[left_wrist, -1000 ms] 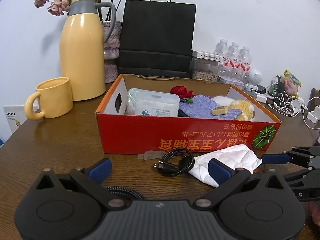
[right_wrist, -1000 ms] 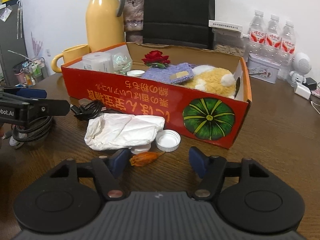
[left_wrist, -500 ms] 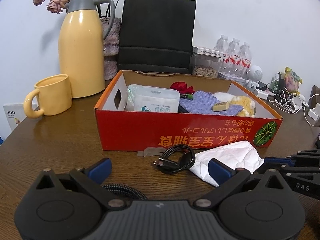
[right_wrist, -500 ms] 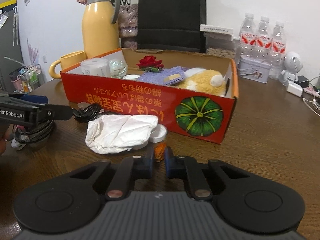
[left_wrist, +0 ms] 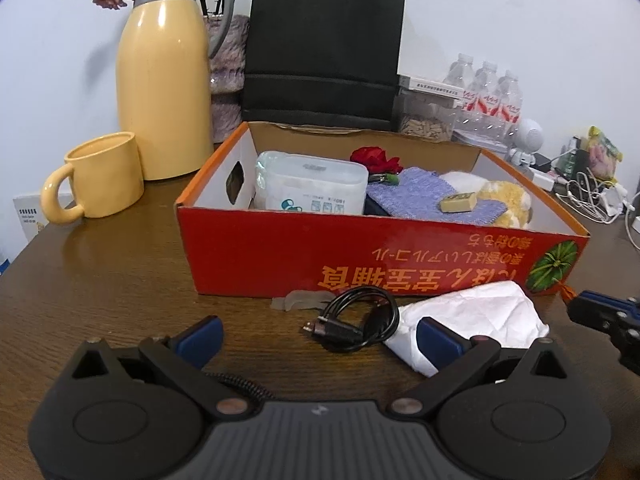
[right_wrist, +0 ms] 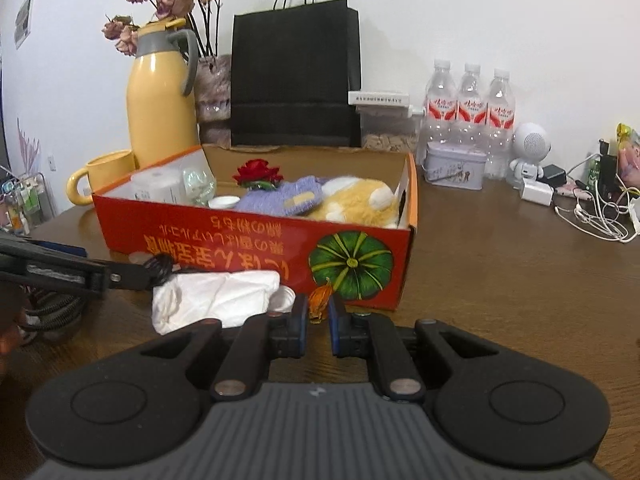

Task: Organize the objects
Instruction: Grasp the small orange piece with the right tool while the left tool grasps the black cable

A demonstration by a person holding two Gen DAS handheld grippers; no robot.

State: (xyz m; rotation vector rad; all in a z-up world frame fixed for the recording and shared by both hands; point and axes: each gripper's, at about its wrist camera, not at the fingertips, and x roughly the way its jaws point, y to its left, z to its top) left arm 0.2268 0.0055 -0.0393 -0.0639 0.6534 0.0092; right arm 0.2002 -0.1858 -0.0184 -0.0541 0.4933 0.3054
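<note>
Inside red box (right_wrist: pixel 256 240): plush toy (right_wrist: pixel 356 200), knit cloth (right_wrist: pixel 288 200), rose (right_wrist: pixel 256 174), wipes (left_wrist: pixel 312 188).

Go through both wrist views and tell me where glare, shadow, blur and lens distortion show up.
Left wrist view: glare streaks run down the yellow thermos, which casts a soft shadow on the wall; the fisheye bends the red box and darkens the frame corners. Right wrist view: the orange dried flower between the right gripper fingers is slightly soft, and the table shows a dull sheen.
</note>
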